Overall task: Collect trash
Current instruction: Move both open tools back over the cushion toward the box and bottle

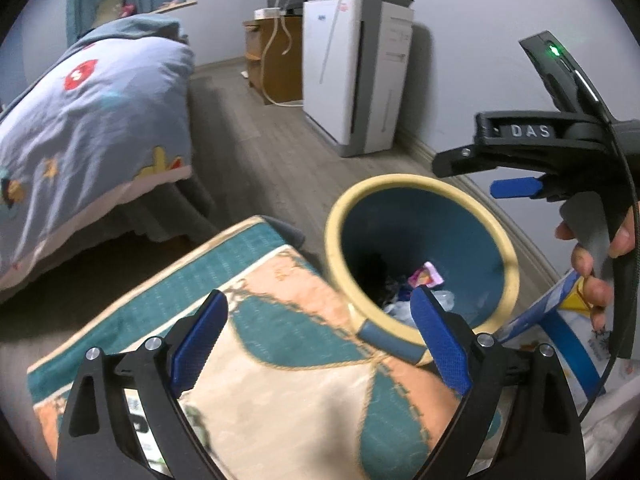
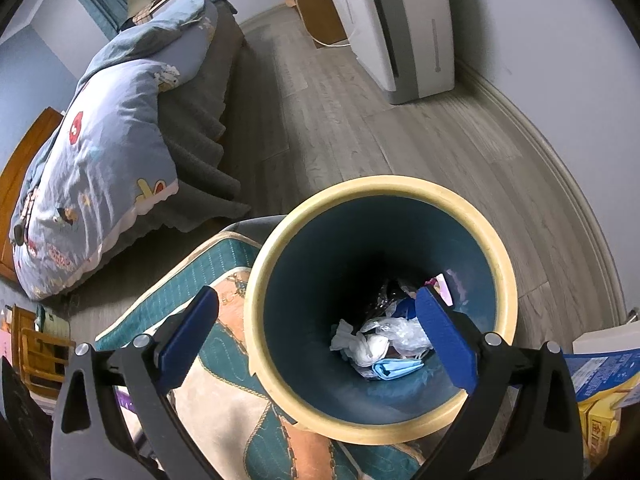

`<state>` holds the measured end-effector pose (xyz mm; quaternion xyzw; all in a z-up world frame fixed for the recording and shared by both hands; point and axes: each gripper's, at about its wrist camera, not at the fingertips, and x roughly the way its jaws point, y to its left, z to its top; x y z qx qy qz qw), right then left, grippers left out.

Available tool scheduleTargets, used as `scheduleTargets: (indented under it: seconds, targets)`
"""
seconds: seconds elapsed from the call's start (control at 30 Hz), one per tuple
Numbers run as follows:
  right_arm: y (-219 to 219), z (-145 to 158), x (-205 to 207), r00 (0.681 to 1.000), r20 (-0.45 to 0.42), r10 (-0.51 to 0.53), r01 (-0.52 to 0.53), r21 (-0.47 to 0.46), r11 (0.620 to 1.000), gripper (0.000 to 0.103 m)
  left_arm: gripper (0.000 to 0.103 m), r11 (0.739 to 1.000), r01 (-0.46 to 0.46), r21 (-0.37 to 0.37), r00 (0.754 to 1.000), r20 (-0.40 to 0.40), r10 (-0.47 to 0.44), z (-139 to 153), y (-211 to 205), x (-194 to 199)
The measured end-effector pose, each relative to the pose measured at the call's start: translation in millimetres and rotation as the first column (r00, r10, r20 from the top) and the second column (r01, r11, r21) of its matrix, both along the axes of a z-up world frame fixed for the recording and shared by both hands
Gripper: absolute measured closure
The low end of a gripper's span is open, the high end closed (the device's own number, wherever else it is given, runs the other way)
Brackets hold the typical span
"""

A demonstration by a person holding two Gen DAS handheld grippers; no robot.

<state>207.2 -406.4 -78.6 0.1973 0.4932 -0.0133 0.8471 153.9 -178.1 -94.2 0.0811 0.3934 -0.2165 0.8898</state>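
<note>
I have both tools over the bin (image 2: pixel 496 264), a blue one with a cream rim. My left gripper (image 1: pixel 320 340) is spread wide with nothing in it, above the patterned cushion (image 1: pixel 256 360) touching the bin. My right gripper (image 2: pixel 318 338) gapes just as wide, empty, straight above the bin's mouth. The trash (image 2: pixel 380 344) lies at the bottom: crumpled tissue, clear plastic, a folded blue piece.
</note>
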Motion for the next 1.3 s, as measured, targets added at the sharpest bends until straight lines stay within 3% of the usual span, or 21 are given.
scheduleTargets:
  seconds: [0.53, 0.67, 0.9, 1.13, 1.3]
  targets:
    - [75, 9, 6, 0.986, 0.016, 0.166, -0.165, -0.058, 0.985, 0.006, 0.010, 0.987, -0.143, 0.068, 0.990, 0.009, 0.143, 2, 79, -16]
    - [102, 4, 10, 0.977, 0.001, 0.215, -0.214, -0.076, 0.974, 0.006, 0.010, 0.975, -0.203, 0.089, 0.979, 0.008, 0.203, 0, 113, -22]
    - [152, -5, 12, 0.956, -0.015, 0.294, -0.294, -0.081, 0.952, 0.006, 0.010, 0.931, -0.346, 0.114, 0.936, -0.027, 0.351, -11, 185, -32]
    - [218, -22, 11, 0.894, -0.067, 0.442, -0.447, -0.157, 0.880, 0.006, 0.010, 0.896, -0.430, 0.108, 0.898, -0.047, 0.437, -13, 238, -41]
    - [263, -33, 4, 0.834, -0.103, 0.543, -0.552, -0.188, 0.812, 0.006, 0.010, 0.880, -0.451, 0.149, 0.878, -0.101, 0.467, -36, 256, -47]
